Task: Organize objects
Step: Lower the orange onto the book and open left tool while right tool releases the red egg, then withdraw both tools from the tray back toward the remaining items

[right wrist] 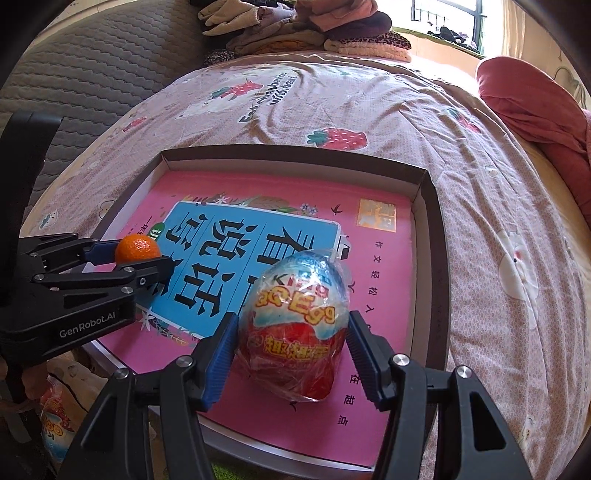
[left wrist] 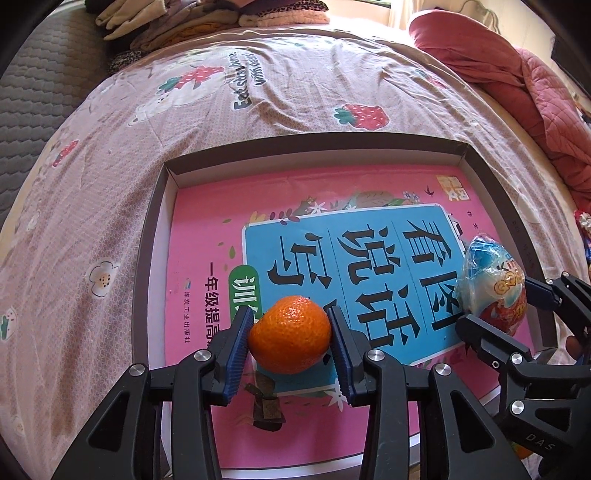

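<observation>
A shallow brown box (left wrist: 317, 146) (right wrist: 295, 151) lies on the bed with a pink and blue book (left wrist: 207, 229) (right wrist: 384, 258) flat inside it. My left gripper (left wrist: 290, 334) (right wrist: 147, 258) is shut on an orange mandarin (left wrist: 290, 334) (right wrist: 137, 249), held just above the book's near left part. My right gripper (right wrist: 291, 339) (left wrist: 495, 310) is shut on a foil-wrapped toy egg (right wrist: 295, 325) (left wrist: 487, 280), red and blue, over the book's near right part.
The box sits on a pink strawberry-print bedsheet (left wrist: 295, 85) (right wrist: 480, 206). Folded clothes (right wrist: 295, 33) (left wrist: 184, 26) are piled at the far end. A red quilt (left wrist: 517, 92) (right wrist: 535, 103) lies at the right. Another wrapped packet (right wrist: 55, 413) lies by the near left.
</observation>
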`<action>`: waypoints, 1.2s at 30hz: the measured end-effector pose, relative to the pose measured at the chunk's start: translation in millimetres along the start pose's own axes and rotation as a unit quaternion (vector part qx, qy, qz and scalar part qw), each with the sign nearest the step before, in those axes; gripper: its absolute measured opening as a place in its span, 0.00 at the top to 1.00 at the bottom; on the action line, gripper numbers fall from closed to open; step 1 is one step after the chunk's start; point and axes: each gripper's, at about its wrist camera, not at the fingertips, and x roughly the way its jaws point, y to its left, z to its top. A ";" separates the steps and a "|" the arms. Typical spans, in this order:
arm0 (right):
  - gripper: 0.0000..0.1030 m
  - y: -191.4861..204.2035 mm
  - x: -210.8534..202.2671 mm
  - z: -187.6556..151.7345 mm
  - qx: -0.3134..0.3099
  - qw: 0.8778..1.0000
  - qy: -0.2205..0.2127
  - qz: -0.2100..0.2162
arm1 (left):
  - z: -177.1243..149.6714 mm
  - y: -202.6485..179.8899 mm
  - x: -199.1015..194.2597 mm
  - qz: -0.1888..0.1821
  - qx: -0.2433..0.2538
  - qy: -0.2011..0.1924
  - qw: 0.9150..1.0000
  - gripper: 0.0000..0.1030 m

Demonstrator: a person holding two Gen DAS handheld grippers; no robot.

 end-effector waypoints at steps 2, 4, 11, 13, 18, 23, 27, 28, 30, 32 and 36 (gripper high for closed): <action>0.43 1.3 -2.5 0.9 -0.004 1.000 -0.005 -0.002 | 1.7 3.4 -2.1 -0.006 -0.006 -0.003 1.000 0.57; 0.43 1.7 -5.0 1.9 -0.005 1.000 -0.006 -0.005 | 2.5 6.2 -4.6 -0.008 -0.011 -0.006 1.000 0.50; 0.43 2.2 -16.4 4.1 -0.006 1.000 -0.020 -0.011 | 2.4 8.3 -16.6 -0.020 -0.017 -0.015 1.000 0.42; 0.42 3.5 -21.1 4.9 -0.009 0.999 -0.026 -0.019 | 2.6 8.4 -21.2 -0.023 -0.018 -0.018 0.999 0.37; 0.41 5.4 -36.4 7.3 -0.010 0.999 -0.044 -0.016 | 2.5 7.5 -35.6 -0.021 -0.016 -0.028 0.999 0.34; 0.40 9.9 -58.3 9.1 -0.017 0.997 -0.072 -0.029 | 1.8 12.2 -56.7 -0.024 -0.026 -0.044 0.998 0.30; 0.38 11.5 -74.9 9.5 -0.015 0.995 -0.093 -0.033 | -0.9 13.9 -71.2 -0.029 -0.033 -0.050 0.998 0.27; 0.38 12.2 -79.3 9.3 -0.016 0.994 -0.100 -0.037 | -2.0 13.8 -75.5 -0.029 -0.034 -0.053 0.998 0.27; 0.37 13.3 -86.7 9.1 -0.016 0.993 -0.107 -0.038 | -4.7 12.5 -84.9 -0.028 -0.034 -0.062 0.997 0.27; 0.35 12.8 -93.9 8.3 -0.011 0.993 -0.113 -0.031 | -8.3 11.7 -94.0 -0.028 -0.034 -0.070 0.997 0.26; 0.34 12.8 -108.3 5.1 -0.001 0.992 -0.124 -0.023 | -17.8 8.6 -113.9 -0.020 -0.028 -0.091 0.995 0.25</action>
